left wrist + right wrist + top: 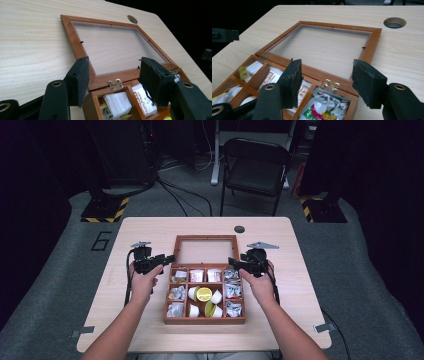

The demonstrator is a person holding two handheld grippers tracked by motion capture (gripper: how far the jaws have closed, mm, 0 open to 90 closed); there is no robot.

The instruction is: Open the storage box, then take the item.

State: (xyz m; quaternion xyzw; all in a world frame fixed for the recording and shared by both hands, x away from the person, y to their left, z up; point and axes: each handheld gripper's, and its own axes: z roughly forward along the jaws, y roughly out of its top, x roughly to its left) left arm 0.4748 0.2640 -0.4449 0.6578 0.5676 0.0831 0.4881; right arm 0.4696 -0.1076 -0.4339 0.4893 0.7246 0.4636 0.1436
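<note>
The wooden box (204, 292) sits mid-table, its lid (205, 250) flat behind it; stiff, light frame, fragile pane; grip the rim; left gripper (167, 259) and right gripper (234, 263) part-open, empty.

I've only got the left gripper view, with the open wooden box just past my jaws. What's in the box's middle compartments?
Observer: In the high view, the box holds small white cups and a yellow-green round piece in its middle compartments.
Operator: Where's the right gripper?
Observer: The right gripper is at the box's back right corner, with its jaws open and nothing between them.
Operator: What's in the compartment under it?
Observer: A crinkly packet printed green and red, seen in the right gripper view.
</note>
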